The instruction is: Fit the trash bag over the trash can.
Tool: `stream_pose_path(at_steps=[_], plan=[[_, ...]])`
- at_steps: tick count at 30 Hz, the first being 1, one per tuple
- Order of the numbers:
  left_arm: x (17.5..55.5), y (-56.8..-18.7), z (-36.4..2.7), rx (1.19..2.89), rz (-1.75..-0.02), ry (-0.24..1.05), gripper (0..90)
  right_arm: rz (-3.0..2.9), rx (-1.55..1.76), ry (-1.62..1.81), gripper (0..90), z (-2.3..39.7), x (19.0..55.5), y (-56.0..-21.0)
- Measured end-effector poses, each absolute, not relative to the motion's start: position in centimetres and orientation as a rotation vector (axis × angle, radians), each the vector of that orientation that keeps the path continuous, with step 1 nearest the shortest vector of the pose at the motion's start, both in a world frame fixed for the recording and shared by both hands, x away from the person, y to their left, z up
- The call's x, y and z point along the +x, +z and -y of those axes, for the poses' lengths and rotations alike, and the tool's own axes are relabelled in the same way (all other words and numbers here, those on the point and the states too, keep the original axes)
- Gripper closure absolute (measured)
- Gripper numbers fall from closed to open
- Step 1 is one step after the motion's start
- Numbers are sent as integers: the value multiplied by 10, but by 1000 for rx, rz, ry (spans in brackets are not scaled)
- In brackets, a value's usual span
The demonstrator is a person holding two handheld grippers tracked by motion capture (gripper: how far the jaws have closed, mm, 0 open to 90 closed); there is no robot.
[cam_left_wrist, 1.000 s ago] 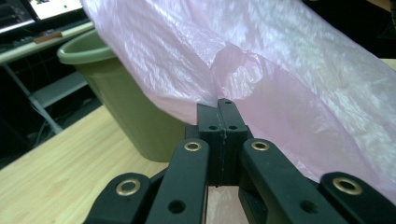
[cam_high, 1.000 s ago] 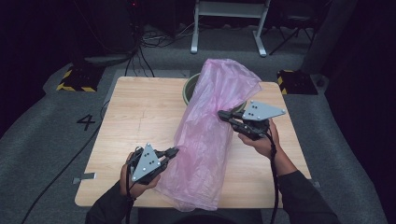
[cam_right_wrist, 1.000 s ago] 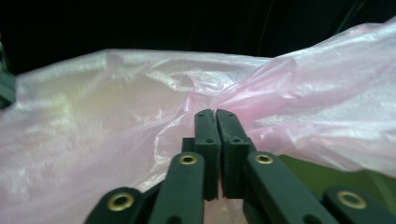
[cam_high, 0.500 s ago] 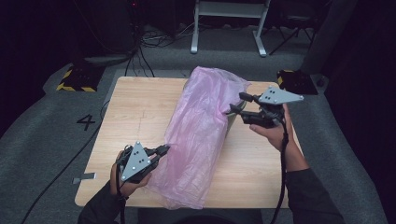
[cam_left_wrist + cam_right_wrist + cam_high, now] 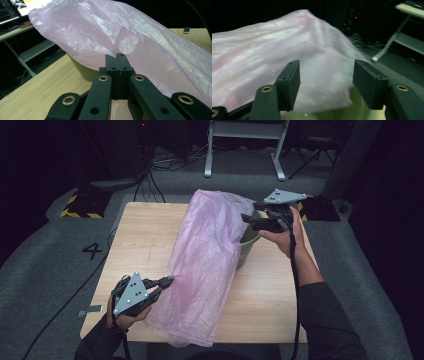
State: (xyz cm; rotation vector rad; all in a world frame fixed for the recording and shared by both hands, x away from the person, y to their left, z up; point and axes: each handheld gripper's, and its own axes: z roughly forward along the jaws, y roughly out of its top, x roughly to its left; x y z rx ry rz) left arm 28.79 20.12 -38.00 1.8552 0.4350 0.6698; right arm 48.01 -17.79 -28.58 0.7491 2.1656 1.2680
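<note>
This looks like a lab or recording studio. A wooden table stands alone on grey carpet marked with a taped "4". Beyond its far edge lie black cables, yellow-black hazard-striped floor plates and a white metal stand, against dark surroundings.

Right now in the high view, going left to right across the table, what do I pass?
Left gripper → pink plastic bag → green bin → right gripper and the hand holding it.
</note>
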Motion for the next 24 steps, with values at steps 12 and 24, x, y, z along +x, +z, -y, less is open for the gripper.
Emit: stream_pose_path(at_steps=[12,24], plan=[[300,-372,-189,1841,-399,672,900,-2585,540,994,719,126,482,-304],[322,-342,-169,1822,-373,691,900,-2582,563,993,668,138,482,-308]])
